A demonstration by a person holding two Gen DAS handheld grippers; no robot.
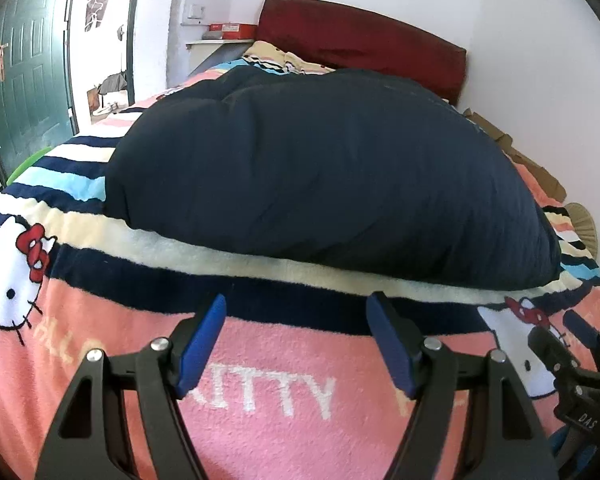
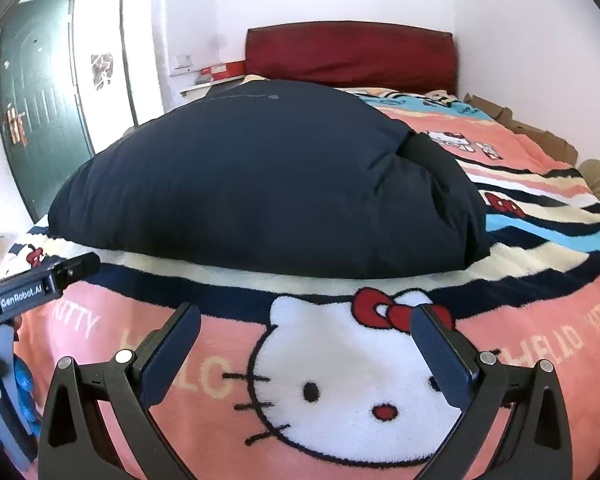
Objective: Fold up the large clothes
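While navy garment (image 1: 332,176) lies bundled on blanket (image 1: 260,360), left claw (image 1: 296,316) and right claw (image 2: 306,326) hover spread, empty, headboard (image 1: 360,44) behind

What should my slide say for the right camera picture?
Open right gripper hovers over a cartoon-cat blanket, facing a puffy dark garment.

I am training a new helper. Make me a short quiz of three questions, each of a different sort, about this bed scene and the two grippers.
1. True or false: the left gripper holds the dark navy garment.
2. Multiple choice: what lies directly under the right gripper? A) a wooden floor B) a white cat face on the pink blanket C) a red pillow
3. Fill in: the headboard at the far end of the bed is ____ in colour.

Key
1. False: its jaws stand open over the blanket, short of the garment.
2. B.
3. Dark red.
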